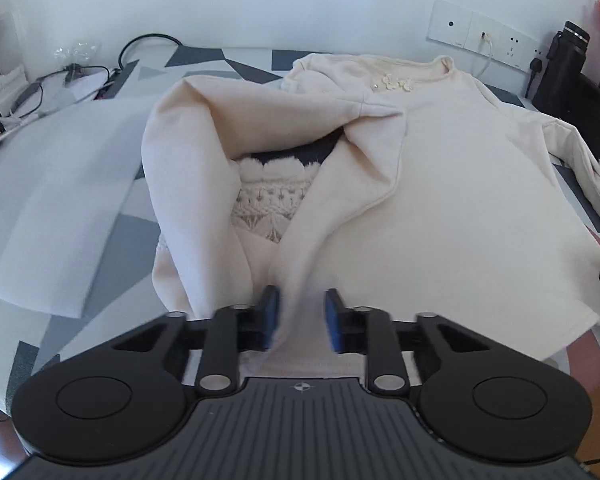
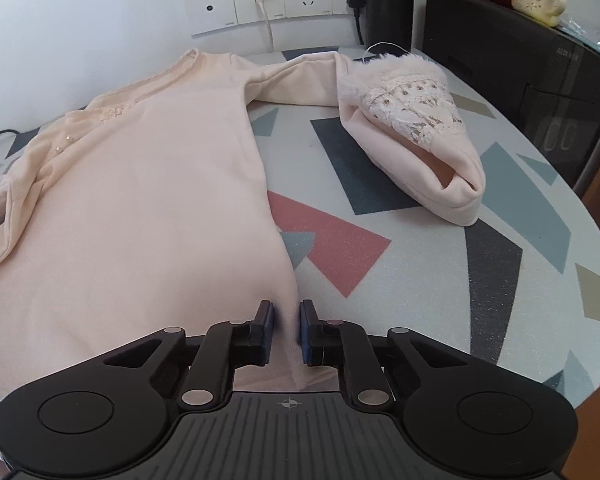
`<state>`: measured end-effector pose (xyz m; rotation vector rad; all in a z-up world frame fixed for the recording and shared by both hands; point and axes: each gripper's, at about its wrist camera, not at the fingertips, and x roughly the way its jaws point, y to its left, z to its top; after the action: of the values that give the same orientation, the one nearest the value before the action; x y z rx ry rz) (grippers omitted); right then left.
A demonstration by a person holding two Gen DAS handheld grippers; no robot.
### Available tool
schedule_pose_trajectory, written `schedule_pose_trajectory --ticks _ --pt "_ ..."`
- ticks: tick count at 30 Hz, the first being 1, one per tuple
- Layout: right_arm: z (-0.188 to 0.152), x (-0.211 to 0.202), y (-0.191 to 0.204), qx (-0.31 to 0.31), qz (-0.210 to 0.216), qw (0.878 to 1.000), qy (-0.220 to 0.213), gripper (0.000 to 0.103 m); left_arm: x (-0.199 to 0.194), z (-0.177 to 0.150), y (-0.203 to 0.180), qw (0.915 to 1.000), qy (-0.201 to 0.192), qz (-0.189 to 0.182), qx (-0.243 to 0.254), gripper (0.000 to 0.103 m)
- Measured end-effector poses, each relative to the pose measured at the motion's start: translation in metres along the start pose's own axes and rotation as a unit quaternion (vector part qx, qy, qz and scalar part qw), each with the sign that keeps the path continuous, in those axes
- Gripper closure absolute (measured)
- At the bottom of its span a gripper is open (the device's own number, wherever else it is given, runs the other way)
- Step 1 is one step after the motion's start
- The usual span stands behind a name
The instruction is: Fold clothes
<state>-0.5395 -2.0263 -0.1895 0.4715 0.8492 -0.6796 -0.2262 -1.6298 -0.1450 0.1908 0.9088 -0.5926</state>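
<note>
Inspector: Left gripper (image 1: 302,320), your report?

Operator: Clamped on the hem of the cream top (image 1: 440,184), cloth pinched between its blue pads.

Inspector: Your right gripper (image 2: 287,330) likewise grips the hem at the garment's side edge. Where does the top lie?

Operator: Flat on the patterned counter (image 2: 500,280), stretching ahead of both grippers. Its lace-cuffed sleeve (image 2: 412,120) lies ahead and right of yours.

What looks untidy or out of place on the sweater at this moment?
The cream sweater is not flat. One sleeve is bunched over the body, its lace cuff buried in folds. The other sleeve lies out on the table. Both grippers pinch the hem.
</note>
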Motion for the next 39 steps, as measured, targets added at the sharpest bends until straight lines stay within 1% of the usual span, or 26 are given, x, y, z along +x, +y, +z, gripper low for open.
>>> schedule_pose_trajectory --ticks 4,5,7,9,10,13,14,15,16,17,18,19,20,21,24,27,29,31,33,34,35,37,38,39 --pt "0.003 -0.020 -0.011 0.071 -0.030 0.997 -0.016 0.096 -0.019 -0.002 0.012 0.9974 -0.010 -0.068 -0.021 0.097" --pt "0.003 -0.029 -0.014 0.082 -0.036 0.996 -0.023 0.096 -0.025 -0.002 0.014 0.9960 -0.010 -0.087 -0.021 0.097" --pt "0.001 -0.047 -0.017 0.081 -0.058 0.994 -0.042 0.096 -0.033 -0.002 0.016 0.9923 -0.007 -0.122 -0.019 0.097" --pt "-0.003 -0.060 -0.018 0.072 -0.084 0.993 -0.049 0.096 -0.032 -0.006 0.013 0.9881 0.014 -0.153 -0.008 0.097" --pt "-0.007 -0.065 -0.019 0.072 -0.098 0.991 -0.047 0.096 -0.027 -0.010 0.012 0.9850 0.032 -0.170 -0.008 0.097" --pt "-0.018 -0.064 -0.027 0.095 -0.135 0.986 -0.027 0.096 -0.014 -0.018 0.015 0.9775 0.067 -0.199 -0.018 0.095" --pt "-0.021 -0.061 -0.029 0.113 -0.147 0.983 -0.010 0.095 -0.012 -0.019 0.018 0.9774 0.067 -0.199 -0.025 0.092" --pt "-0.023 -0.057 -0.030 0.132 -0.158 0.979 0.008 0.090 -0.015 -0.018 0.022 0.9796 0.056 -0.190 -0.033 0.081" --pt "-0.026 -0.054 -0.030 0.151 -0.170 0.974 0.026 0.078 -0.019 -0.016 0.027 0.9820 0.039 -0.181 -0.039 0.072" --pt "-0.027 -0.056 -0.028 0.167 -0.166 0.972 0.024 0.074 -0.026 -0.013 0.033 0.9843 0.015 -0.171 -0.041 0.048" --pt "-0.029 -0.060 -0.024 0.182 -0.158 0.970 0.015 0.068 -0.033 -0.010 0.039 0.9859 -0.008 -0.162 -0.043 0.030" --pt "-0.028 -0.066 -0.018 0.190 -0.145 0.971 0.003 0.060 -0.038 -0.007 0.045 0.9872 -0.026 -0.151 -0.044 0.029" --pt "-0.025 -0.071 -0.011 0.193 -0.137 0.972 -0.007 0.055 -0.041 -0.003 0.052 0.9885 -0.038 -0.140 -0.044 0.029" --pt "-0.023 -0.077 -0.003 0.194 -0.130 0.972 -0.015 0.052 -0.041 0.001 0.058 0.9898 -0.042 -0.128 -0.045 0.029" --pt "-0.003 -0.089 0.019 0.194 -0.097 0.976 -0.035 0.052 -0.030 0.010 0.076 0.9922 -0.028 -0.106 -0.059 0.029" --pt "0.027 -0.101 0.041 0.191 -0.063 0.978 -0.057 0.051 -0.015 0.018 0.085 0.9933 -0.012 -0.095 -0.064 0.029" --pt "0.052 -0.112 0.055 0.184 -0.037 0.979 -0.079 0.050 -0.004 0.023 0.088 0.9940 0.000 -0.088 -0.065 0.029" --pt "0.078 -0.123 0.071 0.175 -0.010 0.979 -0.103 0.044 0.007 0.026 0.086 0.9939 0.010 -0.083 -0.072 0.029" --pt "0.104 -0.134 0.084 0.157 0.014 0.979 -0.131 0.042 0.018 0.029 0.084 0.9935 0.020 -0.078 -0.081 0.028" --pt "0.116 -0.137 0.090 0.141 0.022 0.979 -0.144 0.038 0.024 0.031 0.081 0.9937 0.022 -0.070 -0.084 0.028" --pt "0.128 -0.139 0.096 0.124 0.031 0.979 -0.157 0.035 0.027 0.033 0.078 0.9942 0.020 -0.062 -0.085 0.025" --pt "0.149 -0.140 0.108 0.083 0.049 0.980 -0.175 0.020 0.034 0.038 0.070 0.9957 0.013 -0.043 -0.081 0.022" --pt "0.158 -0.136 0.114 0.057 0.059 0.981 -0.178 0.018 0.037 0.041 0.067 0.9961 0.011 -0.034 -0.081 0.022" --pt "0.165 -0.128 0.118 0.038 0.064 0.982 -0.175 0.015 0.040 0.045 0.066 0.9960 0.010 -0.024 -0.086 0.025"
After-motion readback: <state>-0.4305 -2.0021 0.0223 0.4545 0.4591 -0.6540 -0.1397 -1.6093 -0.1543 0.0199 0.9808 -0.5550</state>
